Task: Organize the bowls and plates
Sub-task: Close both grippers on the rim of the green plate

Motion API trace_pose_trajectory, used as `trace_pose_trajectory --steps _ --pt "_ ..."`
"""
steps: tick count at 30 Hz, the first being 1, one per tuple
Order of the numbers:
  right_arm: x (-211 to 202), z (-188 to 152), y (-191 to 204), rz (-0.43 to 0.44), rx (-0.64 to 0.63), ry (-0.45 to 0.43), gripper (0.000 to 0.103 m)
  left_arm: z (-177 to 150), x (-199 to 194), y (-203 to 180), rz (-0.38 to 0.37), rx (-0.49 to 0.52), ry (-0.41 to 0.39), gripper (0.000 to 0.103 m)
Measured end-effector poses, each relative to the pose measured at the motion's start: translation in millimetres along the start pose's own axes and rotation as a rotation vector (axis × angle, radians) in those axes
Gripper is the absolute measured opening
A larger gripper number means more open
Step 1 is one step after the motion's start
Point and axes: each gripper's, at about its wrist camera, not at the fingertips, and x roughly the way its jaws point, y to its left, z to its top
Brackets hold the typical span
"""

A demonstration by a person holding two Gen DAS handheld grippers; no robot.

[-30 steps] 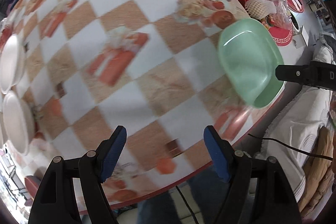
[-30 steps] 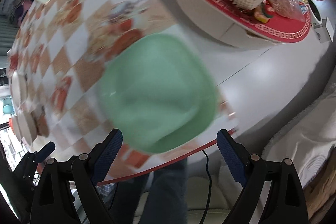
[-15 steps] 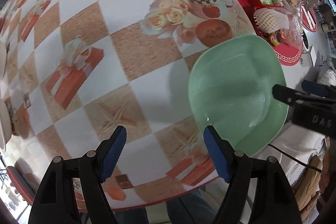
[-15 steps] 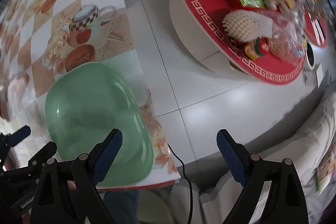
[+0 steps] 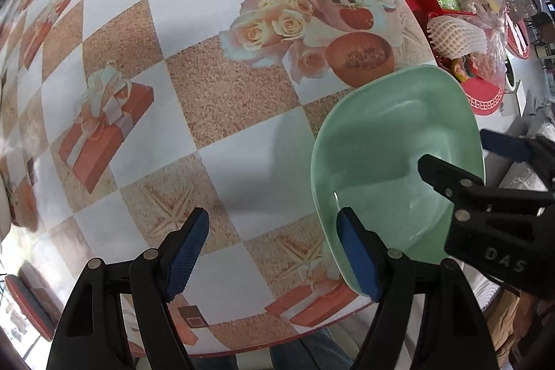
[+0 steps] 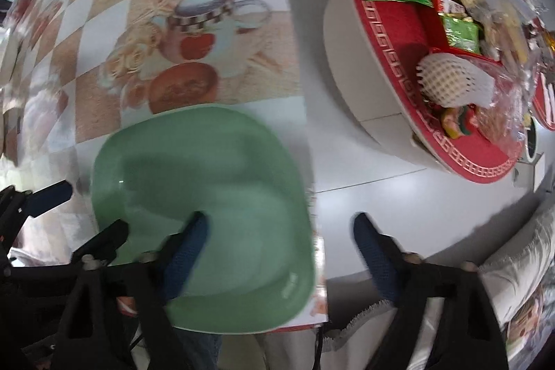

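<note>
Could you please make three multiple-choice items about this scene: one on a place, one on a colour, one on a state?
1. Where does the plate lie on the table?
A. in the middle
B. at a corner, by the edge
C. on the floor

2. What colour is the plate?
A. pale green
B. red
C. white

3. How does the right gripper stand to the plate?
A. shut flat on its middle
B. far away from it
C. open astride its rim, one finger over the plate, the other beyond the table edge

Key: 1 B, the table's edges meet close beside it. 2 A, both views show it green. 3 C, the jaws have just been closing, yet in the right wrist view the pads press on nothing.
</note>
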Motion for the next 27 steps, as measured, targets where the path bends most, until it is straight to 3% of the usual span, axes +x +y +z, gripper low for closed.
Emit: trace_pose_trajectory --steps 6,14,23,27 --pt "1 -1 14 0.037 -0.005 0.011 0.054 2 5 -2 -0.006 0.019 -0.005 0.079" --pt "2 -5 51 0.069 -0.024 0.025 0.053 -12 2 16 0.009 0.046 -0.019 0.079" --pt "0 -6 103 0.046 -0.109 0.023 0.053 -29 0 49 0.052 0.08 -0.058 0.079" --pt "0 -10 133 0.039 -0.156 0.027 0.053 -44 -4 65 0.066 0.115 -0.087 0.071"
